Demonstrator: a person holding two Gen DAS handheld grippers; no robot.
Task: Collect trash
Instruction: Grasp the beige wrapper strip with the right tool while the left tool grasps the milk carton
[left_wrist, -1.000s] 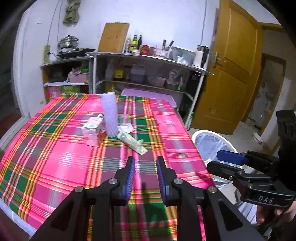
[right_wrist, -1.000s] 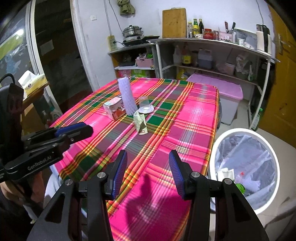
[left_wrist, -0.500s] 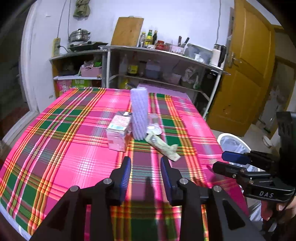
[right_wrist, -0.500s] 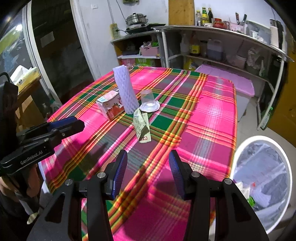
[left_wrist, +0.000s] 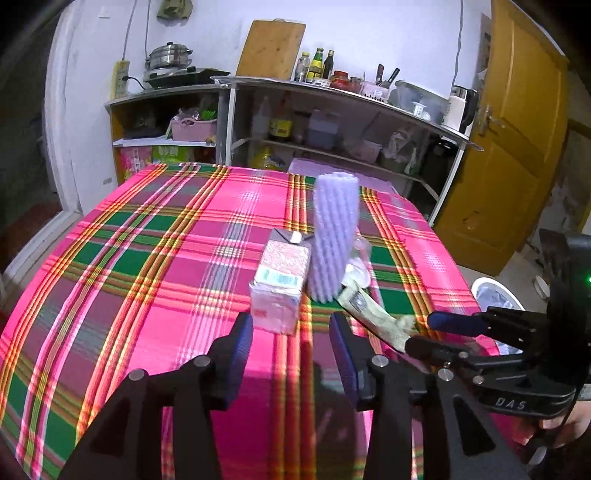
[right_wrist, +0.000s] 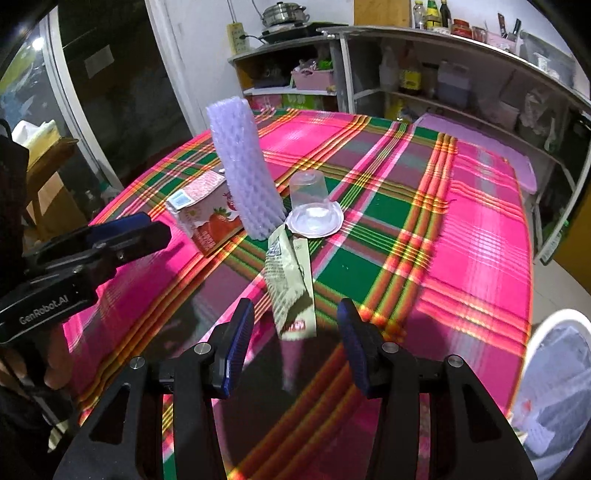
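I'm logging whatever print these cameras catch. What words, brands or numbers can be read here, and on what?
"DAS": on the body of the right tongs, seen from the left wrist.
"GenRobot.AI": on the body of the left tongs, seen from the right wrist.
Strawberry carton: label and barcode too blurred to read.
Green wrapper: print and red logo too blurred.
Shelf bottles: labels too small.

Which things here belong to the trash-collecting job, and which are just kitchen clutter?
Part of the job:
milk carton
purple foam sleeve
clear plastic cup
empty wrapper
lined bin

Just lying about:
steel pot
chopping board
sauce bottles
pink basket
kettle
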